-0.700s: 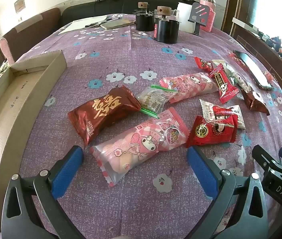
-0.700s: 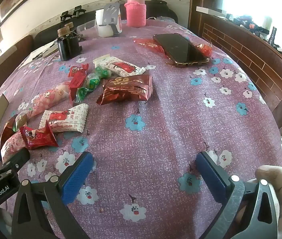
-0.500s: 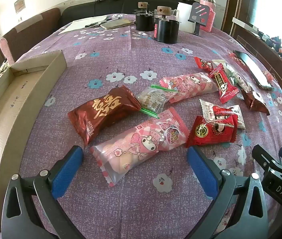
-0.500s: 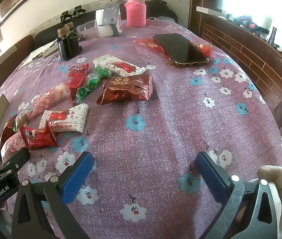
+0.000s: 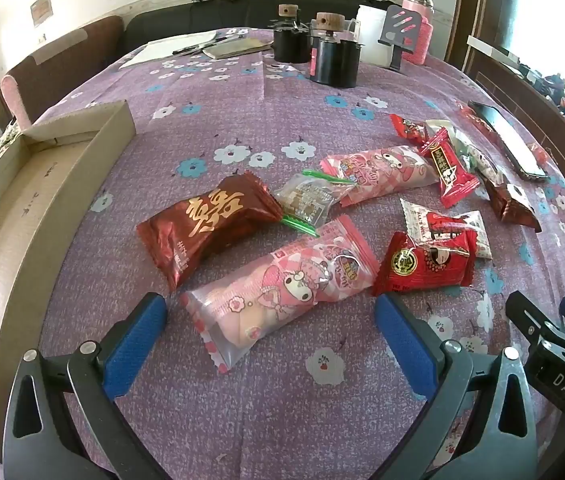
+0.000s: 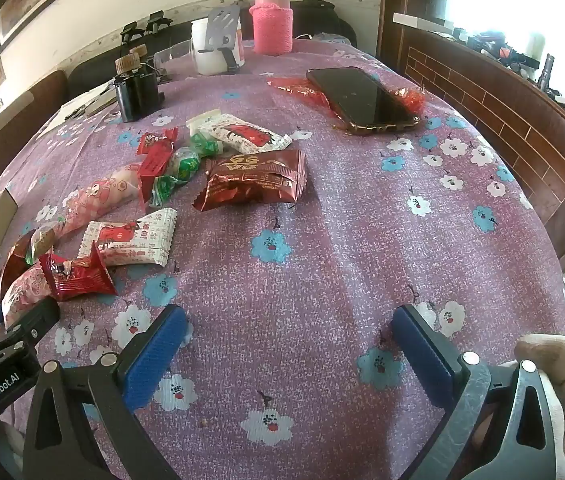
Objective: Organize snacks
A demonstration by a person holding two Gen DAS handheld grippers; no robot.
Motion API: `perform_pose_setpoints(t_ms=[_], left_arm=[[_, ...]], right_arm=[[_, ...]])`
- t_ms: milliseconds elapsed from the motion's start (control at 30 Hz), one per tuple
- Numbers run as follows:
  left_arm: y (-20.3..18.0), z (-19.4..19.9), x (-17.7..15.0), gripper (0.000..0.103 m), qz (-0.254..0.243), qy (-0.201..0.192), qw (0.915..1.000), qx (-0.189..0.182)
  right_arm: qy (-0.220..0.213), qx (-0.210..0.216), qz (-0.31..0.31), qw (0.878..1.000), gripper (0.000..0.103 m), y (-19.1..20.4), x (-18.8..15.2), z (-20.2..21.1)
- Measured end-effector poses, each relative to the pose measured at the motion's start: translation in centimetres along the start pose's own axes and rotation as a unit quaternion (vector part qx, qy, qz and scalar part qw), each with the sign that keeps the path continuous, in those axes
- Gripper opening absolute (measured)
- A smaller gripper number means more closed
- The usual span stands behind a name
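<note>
Starting at the far left of the left wrist view, an open cardboard box (image 5: 22, 216) lies on the purple flowered tablecloth (image 5: 242, 128), its near wall running along the table edge. Right of the box, well apart from it, a dark red packet with gold characters (image 5: 208, 226) lies flat. A small clear packet with green ends (image 5: 308, 200) touches its right end. Nearest the camera, a pink cartoon-print pouch (image 5: 282, 288) lies diagonally, directly ahead of the left gripper (image 5: 270, 332). That gripper's blue pads (image 5: 134, 342) are spread wide and hold nothing; it hovers just short of the pouch. A second pink pouch (image 5: 378, 170) lies farther back. Right of the near pouch, touching its end, sits a bright red packet (image 5: 428, 266), partly overlapping a white-and-red packet (image 5: 442, 222). Smaller red sweets (image 5: 448, 168) lie beyond.

In the right wrist view, the same cluster occupies the left half of the table. A maroon foil packet (image 6: 256, 180) lies at the cluster's right edge, with green-wrapped sweets (image 6: 184, 164) just to its left. A dark phone (image 6: 362, 100) rests on red wrappers, well apart to the right. The right gripper (image 6: 288, 348) is spread wide over bare cloth, holding nothing. Black canisters (image 6: 138, 94) and a pink-sleeved flask (image 6: 272, 20) stand at the far edge.
</note>
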State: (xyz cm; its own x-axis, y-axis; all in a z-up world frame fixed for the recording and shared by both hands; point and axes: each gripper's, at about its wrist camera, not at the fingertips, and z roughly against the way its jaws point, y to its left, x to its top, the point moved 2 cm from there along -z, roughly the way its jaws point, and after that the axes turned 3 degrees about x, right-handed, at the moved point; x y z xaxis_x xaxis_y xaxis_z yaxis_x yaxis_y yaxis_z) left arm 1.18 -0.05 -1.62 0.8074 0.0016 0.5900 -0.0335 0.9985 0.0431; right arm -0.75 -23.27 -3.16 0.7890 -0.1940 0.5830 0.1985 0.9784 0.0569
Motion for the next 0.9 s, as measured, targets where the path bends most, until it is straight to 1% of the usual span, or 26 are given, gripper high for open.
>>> perform_pose_setpoints(t_ms=[200,467,567,733,800,900], left_arm=[[0.1,0.1,-0.3,0.103,-0.002,0.003,1.0000,0.000],[0.4,0.6,-0.7,0.103,-0.048,0.035,0.9978,-0.030],[0.4,1.0,-1.0,0.103,-0.049,0.028,0.9980,-0.030],[0.4,1.4,-1.4,0.103,-0.050,0.036,0.9976,-0.031],[0.5,1.6,-1.6,0.103,-0.055,0.048,0.9964,-0.042],[1.1,2.7,-1.9,0.103,-0.043,0.055,0.9943,-0.081]], right_arm=[[0.000,0.000,0.000,1.000,0.103,0.0,0.0,0.0],[0.000,0.000,0.000,1.000,0.103,0.0,0.0,0.0],[0.000,0.000,0.000,1.000,0.103,0.1,0.0,0.0],[0.000,-0.001,0.000,1.000,0.103,0.1,0.0,0.0],[0.000,-0.001,0.000,1.000,0.103,0.1,0.0,0.0],[0.000,-0.001,0.001,1.000,0.103,0.1,0.0,0.0]])
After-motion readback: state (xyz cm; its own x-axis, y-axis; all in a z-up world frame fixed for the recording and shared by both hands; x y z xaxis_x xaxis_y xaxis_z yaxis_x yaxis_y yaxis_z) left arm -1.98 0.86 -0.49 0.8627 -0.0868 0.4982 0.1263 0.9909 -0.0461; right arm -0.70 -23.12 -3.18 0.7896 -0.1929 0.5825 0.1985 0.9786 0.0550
